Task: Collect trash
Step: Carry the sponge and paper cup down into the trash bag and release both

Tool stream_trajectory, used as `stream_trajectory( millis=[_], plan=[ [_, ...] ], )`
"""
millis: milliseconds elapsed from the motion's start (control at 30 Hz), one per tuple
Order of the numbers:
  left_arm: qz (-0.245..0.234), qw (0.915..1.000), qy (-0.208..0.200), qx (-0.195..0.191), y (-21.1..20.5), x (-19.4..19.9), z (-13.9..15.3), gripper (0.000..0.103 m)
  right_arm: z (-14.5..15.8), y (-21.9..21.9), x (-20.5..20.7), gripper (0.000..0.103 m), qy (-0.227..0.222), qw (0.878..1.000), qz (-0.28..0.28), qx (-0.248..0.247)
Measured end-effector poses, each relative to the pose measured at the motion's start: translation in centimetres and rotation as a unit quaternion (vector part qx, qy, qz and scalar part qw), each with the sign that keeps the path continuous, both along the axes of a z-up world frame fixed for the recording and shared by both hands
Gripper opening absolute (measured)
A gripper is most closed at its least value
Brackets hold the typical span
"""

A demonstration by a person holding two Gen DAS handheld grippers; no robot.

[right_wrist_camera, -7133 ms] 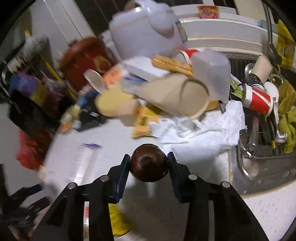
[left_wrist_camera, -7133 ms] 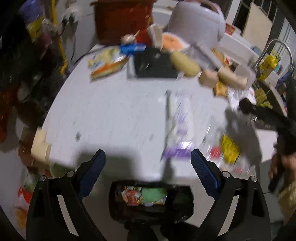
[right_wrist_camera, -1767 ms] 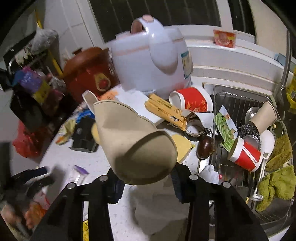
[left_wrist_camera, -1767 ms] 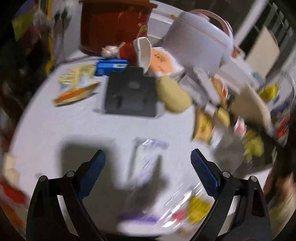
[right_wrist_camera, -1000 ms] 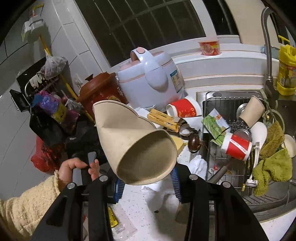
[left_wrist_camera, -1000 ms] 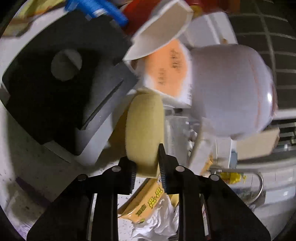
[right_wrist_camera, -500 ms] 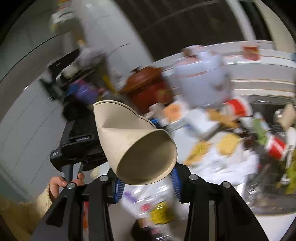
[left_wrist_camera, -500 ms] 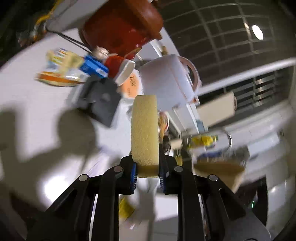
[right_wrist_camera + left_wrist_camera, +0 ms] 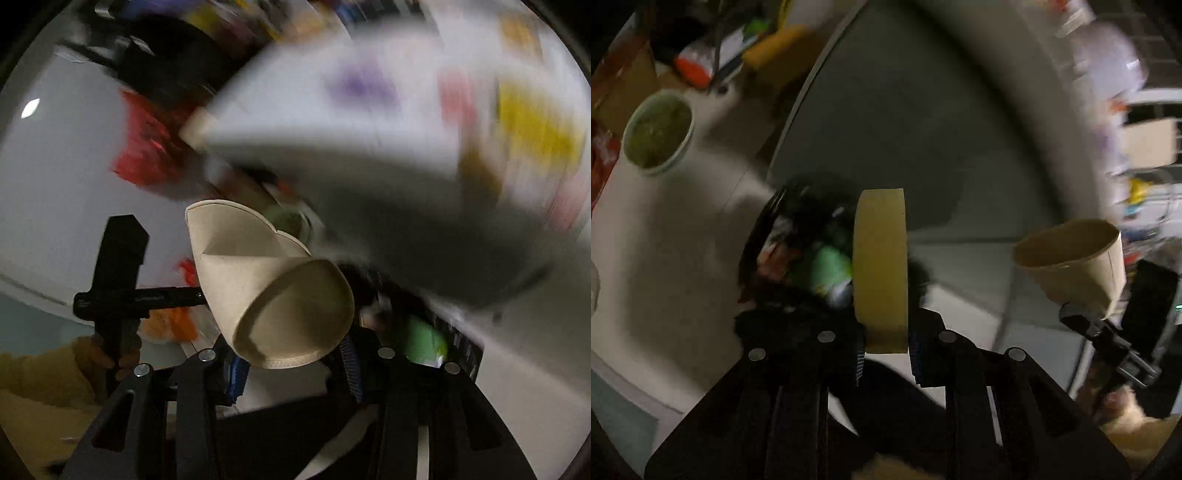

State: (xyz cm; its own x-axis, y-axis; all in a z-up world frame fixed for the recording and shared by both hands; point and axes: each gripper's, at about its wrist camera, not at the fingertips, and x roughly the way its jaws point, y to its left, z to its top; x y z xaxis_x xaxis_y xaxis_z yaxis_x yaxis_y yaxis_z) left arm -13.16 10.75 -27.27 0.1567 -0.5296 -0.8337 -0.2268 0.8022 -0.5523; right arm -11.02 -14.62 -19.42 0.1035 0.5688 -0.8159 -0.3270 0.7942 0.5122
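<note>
Gripping a yellowish sponge disc (image 9: 881, 269) edge-on, the left gripper (image 9: 885, 354) has its two blue-padded fingers (image 9: 860, 356) closed to a narrow gap, one pad pressing each flat face of the disc, which stands upright between them. Behind and below the disc sits a black trash bag (image 9: 798, 258), its mouth open toward the camera, with blurred wrappers and something bright green (image 9: 827, 266) inside. The bag lies against the dim underside edge of the white counter (image 9: 923, 122), on a pale floor. To the upper left on the floor stands a pale green bowl (image 9: 657, 138) with dark contents, and beyond it a smear of red and yellow packaging that is too blurred to name.

The right gripper (image 9: 293, 363) holds a crumpled tan paper cup (image 9: 273, 291), its fingers (image 9: 349, 363) set partly apart and clamped on the cup's flattened lower end, with the open rim facing the camera. In the left wrist view the same cup (image 9: 1071, 266) shows at the right, near the sponge disc but apart from it. The open bag (image 9: 424, 339) lies just behind the cup in the right wrist view, green showing inside. A sleeve in yellow fabric (image 9: 44, 373) appears at lower left there, with a hand on the other gripper's black handle (image 9: 114, 291).
</note>
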Motion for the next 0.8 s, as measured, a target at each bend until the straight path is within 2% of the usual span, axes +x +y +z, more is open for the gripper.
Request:
stream_trajectory(
  millis=[67,133,233,267,300,333,367,433,500,567,633,767,800],
  plan=[
    [-0.019,0.9991,0.033,0.015,-0.8,0.3,-5.9,0.018,-5.9,0.6,-0.2,0.042,0.035,0.999,-0.011,-0.037],
    [-0.033,0.9975,0.058,0.025,-1.7,1.0,-10.5,0.018,-10.8,0.9,-0.3,0.042,0.057,0.996,-0.020,-0.066],
    [-0.055,0.9926,0.087,0.065,-2.8,2.1,-15.6,0.024,-17.3,1.2,0.1,0.043,0.079,0.990,-0.030,-0.113],
    [-0.064,0.9901,0.098,0.078,-3.2,2.3,-16.8,0.037,-19.2,1.4,0.2,0.046,0.084,0.987,-0.030,-0.132],
    [-0.080,0.9843,0.118,0.104,-3.8,2.9,-18.5,0.062,-21.2,1.6,0.4,0.058,0.090,0.982,-0.029,-0.162],
    [-0.091,0.9797,0.132,0.120,-4.0,3.2,-19.4,0.072,-22.6,1.7,0.5,0.065,0.091,0.977,-0.029,-0.191],
    [-0.106,0.9749,0.145,0.131,-4.2,3.4,-20.1,0.075,-23.6,1.8,0.6,0.075,0.091,0.972,-0.029,-0.216],
    [-0.131,0.9674,0.153,0.154,-4.5,3.4,-20.4,0.075,-25.1,1.8,0.3,0.076,0.097,0.961,-0.026,-0.259],
    [-0.145,0.9642,0.149,0.164,-4.6,3.1,-19.6,0.076,-25.0,1.2,0.1,0.076,0.103,0.959,-0.034,-0.262],
    [-0.152,0.9638,0.142,0.167,-4.4,2.5,-18.2,0.076,-23.4,0.7,-0.3,0.077,0.095,0.959,-0.041,-0.264],
    [-0.154,0.9679,0.114,0.163,-4.4,2.3,-14.8,0.076,-20.9,0.8,-0.6,0.077,0.081,0.962,-0.044,-0.257],
    [-0.161,0.9705,0.027,0.178,-5.1,2.0,-4.6,0.076,-11.4,1.0,-0.9,0.083,0.013,0.973,-0.049,-0.227],
    [-0.158,0.9706,0.002,0.182,-5.3,2.1,-2.0,0.076,-7.8,1.0,-0.8,0.086,-0.015,0.976,-0.050,-0.211]
  ],
)
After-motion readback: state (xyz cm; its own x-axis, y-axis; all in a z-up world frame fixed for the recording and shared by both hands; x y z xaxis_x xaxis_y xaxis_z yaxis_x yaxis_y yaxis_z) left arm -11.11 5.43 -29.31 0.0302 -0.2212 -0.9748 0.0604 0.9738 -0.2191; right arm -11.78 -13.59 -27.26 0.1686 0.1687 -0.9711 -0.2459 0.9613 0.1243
